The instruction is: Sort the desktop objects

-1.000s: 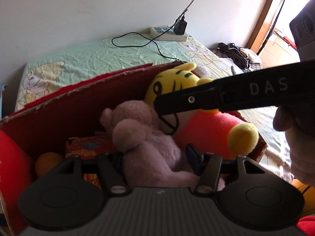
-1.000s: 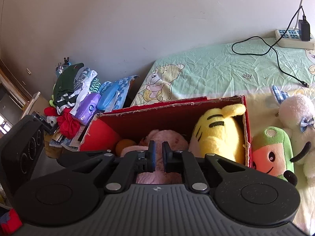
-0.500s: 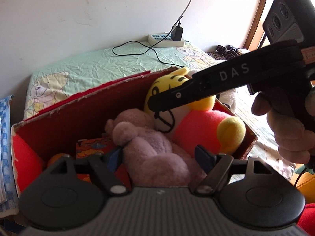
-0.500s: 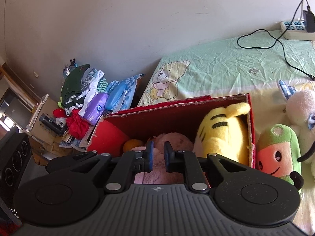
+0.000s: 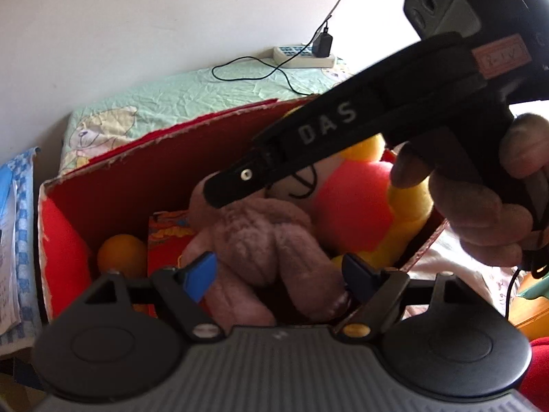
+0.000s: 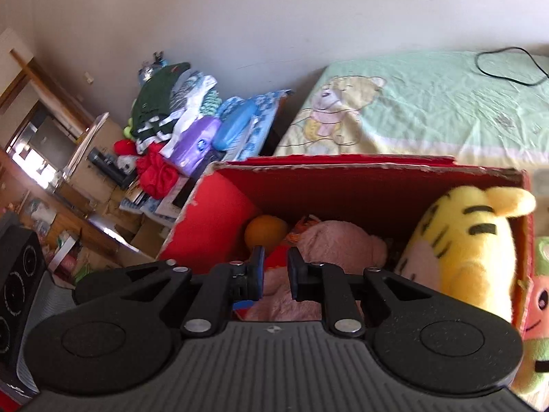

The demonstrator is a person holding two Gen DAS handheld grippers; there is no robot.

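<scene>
Left wrist view, left hand-held gripper [image 5: 279, 271] gaping wide over pink plush [image 5: 260, 240] lying in red box [image 5: 144, 158], right hand-held gripper [image 6: 276, 273] hovering nearly closed, gripping nothing.

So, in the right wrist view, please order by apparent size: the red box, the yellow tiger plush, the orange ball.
1. red box
2. yellow tiger plush, though it lies nearer the camera
3. orange ball, clearly smallest

Reads "DAS" in pale capitals along the black arm of the right gripper [image 5: 329, 127]. Orange label [image 5: 501, 55] on the same device: characters too blurred to make out.
</scene>
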